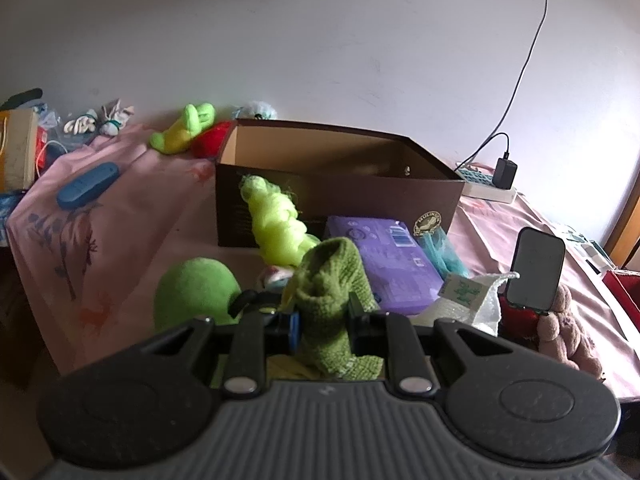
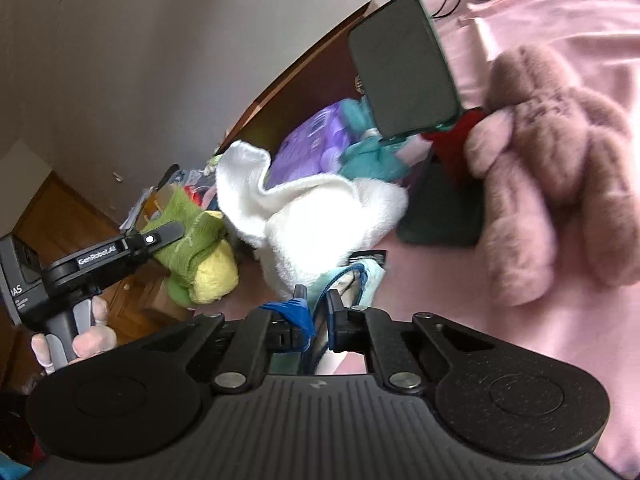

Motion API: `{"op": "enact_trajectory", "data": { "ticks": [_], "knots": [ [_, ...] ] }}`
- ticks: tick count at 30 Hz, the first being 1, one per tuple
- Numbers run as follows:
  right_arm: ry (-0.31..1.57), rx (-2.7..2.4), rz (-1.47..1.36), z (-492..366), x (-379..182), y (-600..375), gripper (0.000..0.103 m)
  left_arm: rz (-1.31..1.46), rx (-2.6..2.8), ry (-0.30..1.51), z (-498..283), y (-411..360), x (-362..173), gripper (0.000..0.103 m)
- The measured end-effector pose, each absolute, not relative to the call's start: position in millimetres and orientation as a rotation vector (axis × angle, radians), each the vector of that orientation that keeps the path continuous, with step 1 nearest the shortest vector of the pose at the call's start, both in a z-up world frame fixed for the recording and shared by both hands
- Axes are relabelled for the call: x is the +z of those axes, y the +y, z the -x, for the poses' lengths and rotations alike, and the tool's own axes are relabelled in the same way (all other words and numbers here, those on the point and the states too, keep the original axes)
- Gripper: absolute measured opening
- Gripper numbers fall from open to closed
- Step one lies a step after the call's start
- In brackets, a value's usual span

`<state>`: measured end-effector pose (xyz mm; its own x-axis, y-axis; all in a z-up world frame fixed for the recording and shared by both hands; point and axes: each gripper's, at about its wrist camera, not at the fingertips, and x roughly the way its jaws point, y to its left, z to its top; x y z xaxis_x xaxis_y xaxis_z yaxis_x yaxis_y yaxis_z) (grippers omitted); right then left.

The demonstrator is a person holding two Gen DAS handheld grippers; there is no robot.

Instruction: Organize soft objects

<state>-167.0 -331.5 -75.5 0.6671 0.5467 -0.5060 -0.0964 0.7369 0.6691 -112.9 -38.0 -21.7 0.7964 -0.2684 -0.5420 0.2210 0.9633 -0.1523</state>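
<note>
My left hand-held gripper (image 1: pixel 322 320) is clamped on the green knitted cloth (image 1: pixel 334 280), short of the brown box (image 1: pixel 340 196) on the bed (image 1: pixel 120 200). My right hand-held gripper (image 2: pixel 318 312) pinches the white fleece item (image 2: pixel 316 216) by its blue-edged tag.

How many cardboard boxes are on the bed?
1: a brown open box near the wall, behind the purple packet. Others may be hidden.

In the left wrist view, bare pink bedspread (image 1: pixel 132 216) at centre left gives a free lane to the open brown box (image 1: pixel 340 184). The direct path is blocked by the yellow-green plush (image 1: pixel 280 224), purple packet (image 1: pixel 388 264) and, at right, a phone on a stand (image 1: pixel 538 268).
</note>
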Motion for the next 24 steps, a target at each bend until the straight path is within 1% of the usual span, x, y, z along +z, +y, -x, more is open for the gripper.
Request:
{"op": "enact_trajectory", "data": {
  "ticks": [4, 8, 10, 14, 17, 20, 24],
  "knots": [
    [0.731, 0.374, -0.628, 174, -73, -336, 0.000, 0.080, -0.263, 0.592, 113, -39, -21, 0.019],
    [0.708, 0.414, -0.733, 170, -73, -343, 0.000, 0.070, -0.269, 0.586, 115, -42, -21, 0.020],
    [0.724, 0.426, -0.724, 167, -72, -339, 0.000, 0.069, -0.272, 0.588, 114, -43, -21, 0.020],
    [0.723, 0.321, -0.505, 175, -63, -329, 0.000, 0.059, -0.276, 0.588, 115, -45, -21, 0.020],
    [0.769, 0.293, -0.452, 178, -63, -332, 0.002, 0.051, -0.279, 0.582, 116, -47, -21, 0.020],
    [0.832, 0.332, -0.519, 174, -73, -335, 0.004, 0.047, -0.284, 0.584, 116, -48, -22, 0.021],
    [0.919, 0.360, -0.740, 163, -93, -340, 0.007, 0.047, -0.297, 0.594, 115, -52, -25, 0.022]
  ]
}}
